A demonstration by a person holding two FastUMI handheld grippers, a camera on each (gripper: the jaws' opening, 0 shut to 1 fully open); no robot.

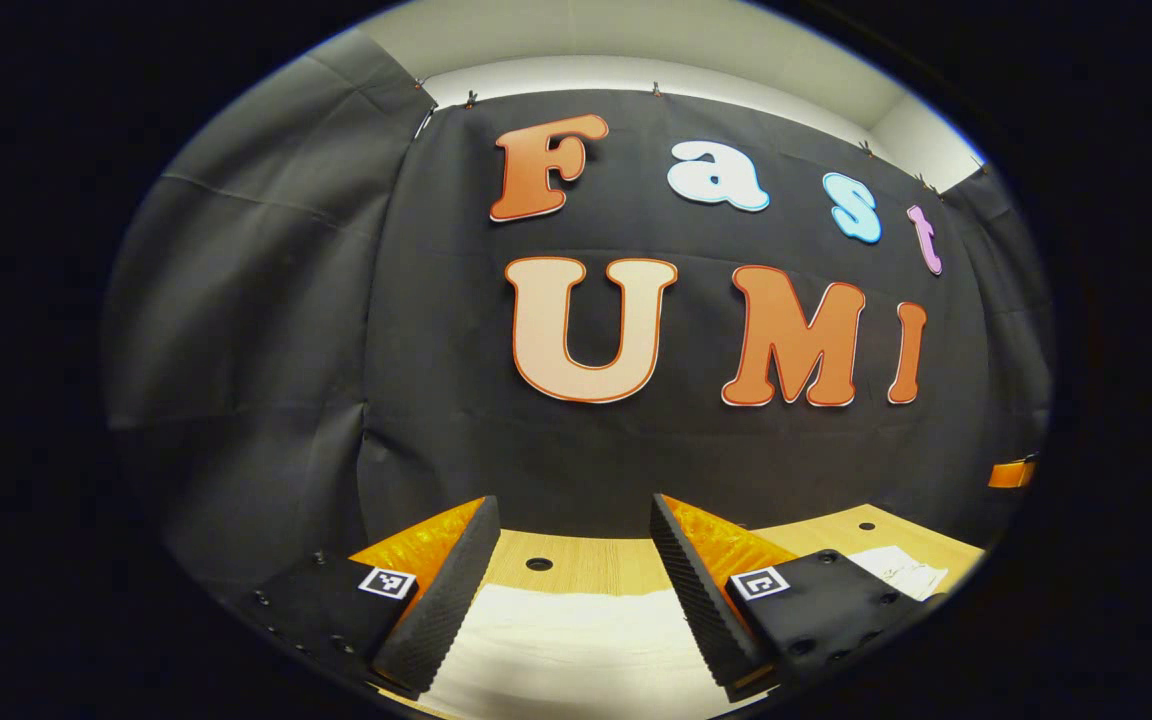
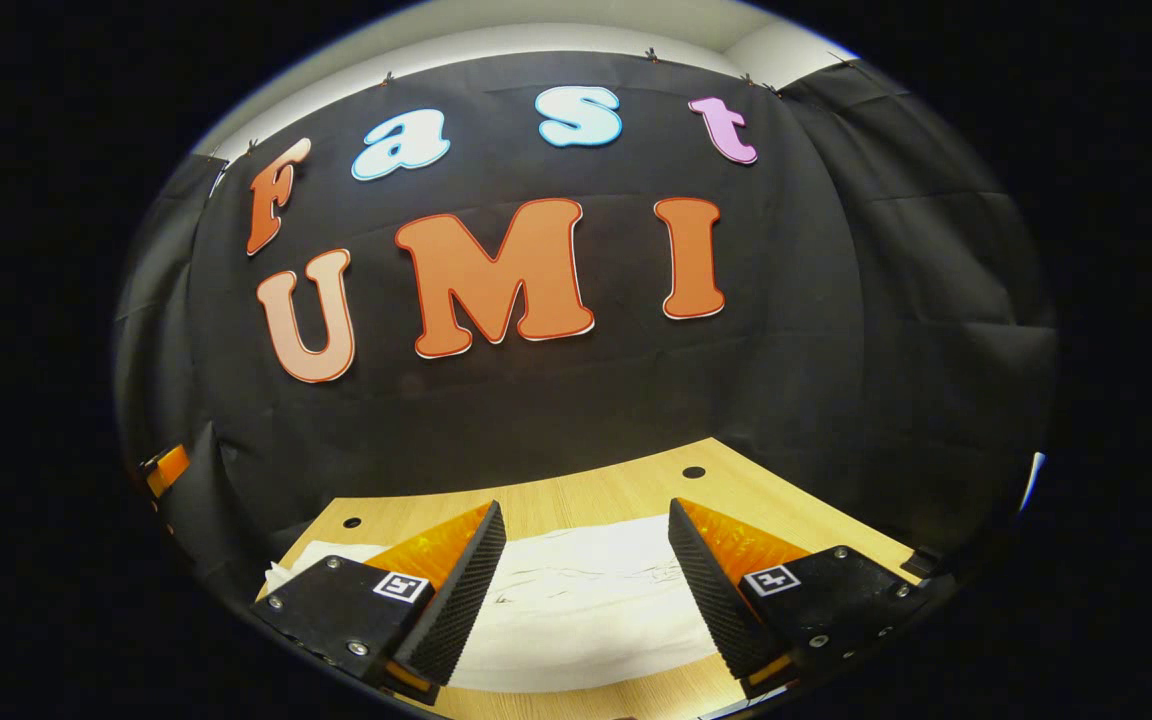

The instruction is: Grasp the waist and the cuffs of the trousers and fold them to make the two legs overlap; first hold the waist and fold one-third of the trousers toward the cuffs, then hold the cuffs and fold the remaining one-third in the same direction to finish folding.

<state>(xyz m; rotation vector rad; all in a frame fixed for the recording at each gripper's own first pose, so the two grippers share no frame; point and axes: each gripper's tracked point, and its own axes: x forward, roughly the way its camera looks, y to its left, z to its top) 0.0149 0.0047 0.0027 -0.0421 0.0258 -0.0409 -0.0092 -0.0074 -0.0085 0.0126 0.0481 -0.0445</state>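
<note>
No words are legible. Square patterned tags [image 1: 387, 583] sit on the left gripper [image 1: 572, 520] and right gripper [image 2: 586, 520] at 5 and 7 o'clock. A paper [image 1: 901, 572] at 4 o'clock bears unreadable marks.

Left gripper [image 1: 570, 545] level, jaws spread wide, fingers at six o'clock, right gripper [image 2: 586, 550] likewise, gaping apart

We see the left gripper [image 1: 568, 590] with its fingers [image 1: 441, 600] spread apart above the white trousers [image 1: 576, 640], which lie on the wooden table [image 1: 586, 562].
</note>
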